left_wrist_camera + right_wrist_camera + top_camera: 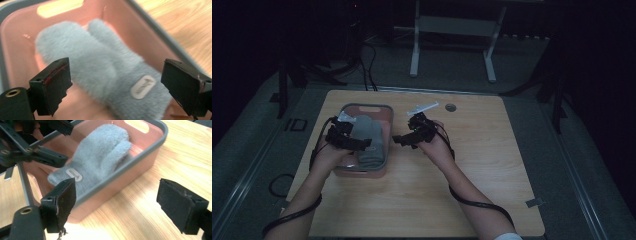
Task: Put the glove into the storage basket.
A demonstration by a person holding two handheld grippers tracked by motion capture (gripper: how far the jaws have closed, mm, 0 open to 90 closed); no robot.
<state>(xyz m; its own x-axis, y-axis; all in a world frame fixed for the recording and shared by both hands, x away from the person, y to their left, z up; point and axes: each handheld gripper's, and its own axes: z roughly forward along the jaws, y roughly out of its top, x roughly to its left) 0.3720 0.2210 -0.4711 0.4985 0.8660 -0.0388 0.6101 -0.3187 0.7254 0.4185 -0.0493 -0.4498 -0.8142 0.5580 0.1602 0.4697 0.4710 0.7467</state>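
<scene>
A fluffy grey mitten (367,137) (100,65) (100,157) with a small white label lies inside a pink bin with a grey rim (384,112) (22,32) (150,150). My left gripper (357,142) (117,80) hovers open over the bin, its jaws wide apart above the mitten's cuff end. My right gripper (399,140) (117,202) is open just right of the bin, above the table, pointing toward the bin's side wall. The left gripper's black frame (32,152) appears at the upper left of the right gripper view.
The bin stands on a light wooden table (472,150). A small white object (422,108) and a round grommet hole (450,107) sit near the table's far edge. A white table frame (452,30) stands on the dark floor beyond.
</scene>
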